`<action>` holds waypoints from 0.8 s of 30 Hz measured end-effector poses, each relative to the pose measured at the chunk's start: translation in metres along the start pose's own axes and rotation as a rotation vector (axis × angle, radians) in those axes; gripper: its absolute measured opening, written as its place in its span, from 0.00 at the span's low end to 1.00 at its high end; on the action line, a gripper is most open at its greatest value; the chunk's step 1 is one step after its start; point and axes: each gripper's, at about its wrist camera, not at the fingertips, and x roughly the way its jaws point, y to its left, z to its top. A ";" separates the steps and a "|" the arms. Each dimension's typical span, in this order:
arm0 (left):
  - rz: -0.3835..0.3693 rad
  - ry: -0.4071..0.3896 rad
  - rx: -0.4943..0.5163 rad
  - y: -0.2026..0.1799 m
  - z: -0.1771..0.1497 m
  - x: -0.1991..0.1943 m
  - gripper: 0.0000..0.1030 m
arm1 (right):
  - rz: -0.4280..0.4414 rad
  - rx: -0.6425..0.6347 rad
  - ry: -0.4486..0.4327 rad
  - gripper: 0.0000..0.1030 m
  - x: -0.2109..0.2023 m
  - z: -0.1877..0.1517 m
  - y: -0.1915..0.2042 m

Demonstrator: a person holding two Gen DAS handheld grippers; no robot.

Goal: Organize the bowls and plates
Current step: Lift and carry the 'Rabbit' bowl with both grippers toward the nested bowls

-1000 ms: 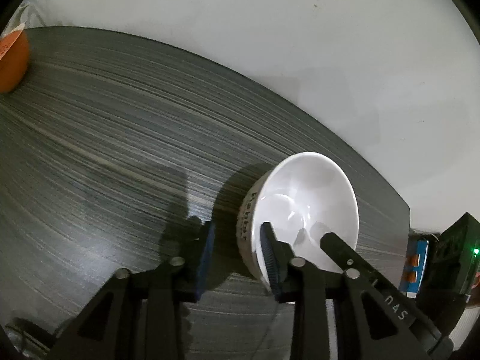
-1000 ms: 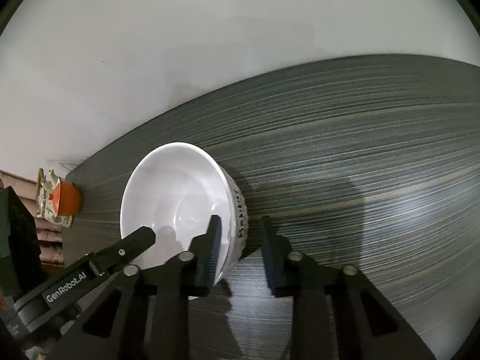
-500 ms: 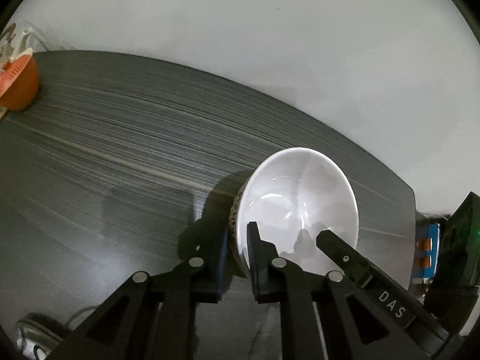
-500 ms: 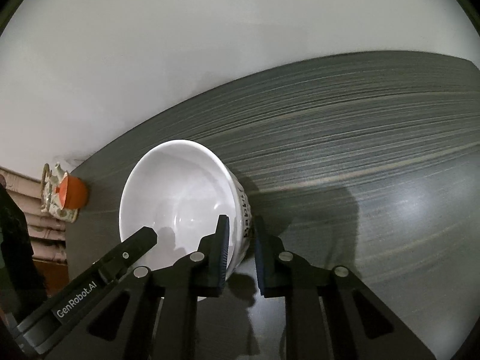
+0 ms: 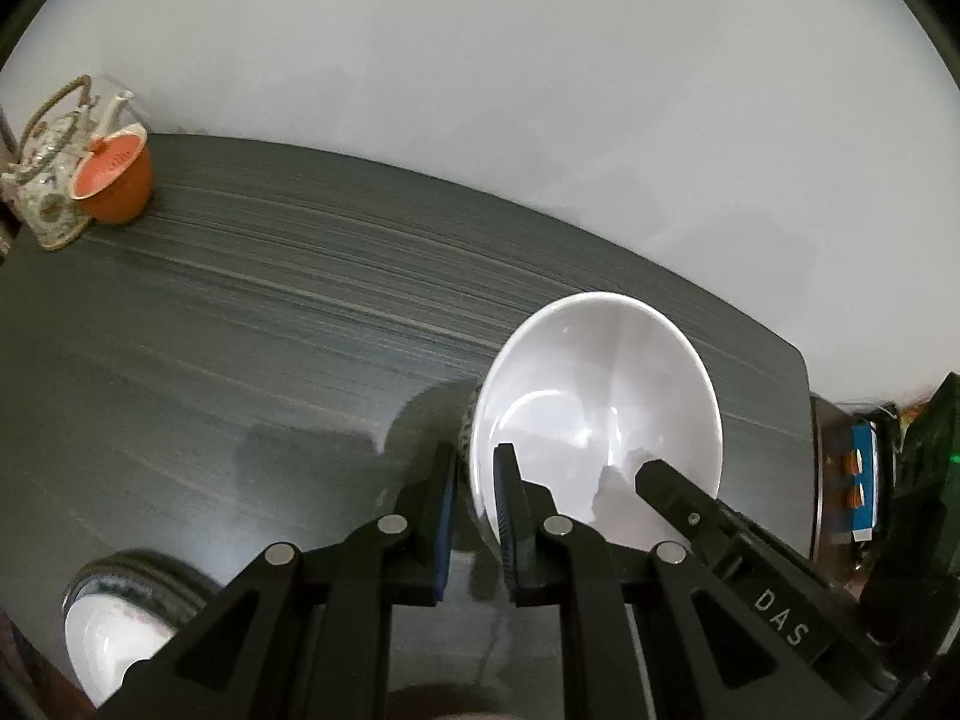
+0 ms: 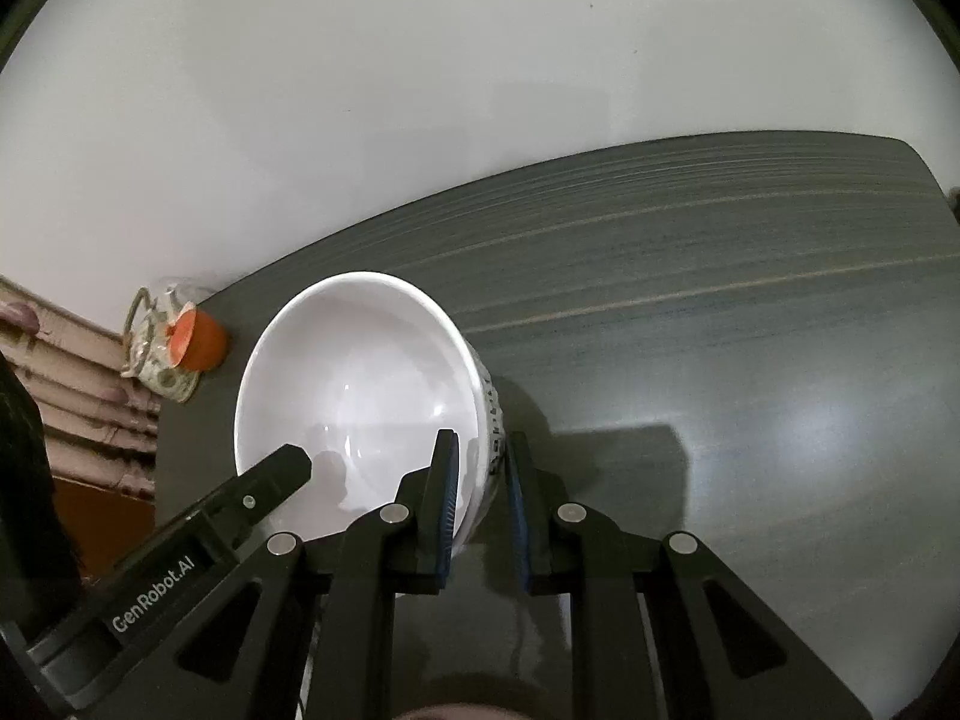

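white bowl (image 5: 600, 396): on the dark table (image 5: 240, 312)
left gripper (image 5: 474, 498): pinching the bowl's left rim
right gripper (image 6: 483, 492): pinching its right rim
orange cup (image 5: 117, 177): far left of the bowl, apparently touching a teapot (image 5: 51, 174)

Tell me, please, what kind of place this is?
Probably a home dining or kitchen corner. A white bowl sits on a dark wood-grain table against a plain white wall, and a patterned teapot and an orange cup stand at the table's far corner.
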 end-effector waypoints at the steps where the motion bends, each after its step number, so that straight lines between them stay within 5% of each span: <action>1: -0.001 -0.004 -0.002 0.001 -0.004 -0.006 0.12 | 0.002 -0.002 -0.002 0.15 -0.005 -0.003 0.001; 24: -0.012 0.021 0.024 0.017 -0.133 -0.092 0.12 | 0.012 -0.024 -0.037 0.15 -0.065 -0.126 0.025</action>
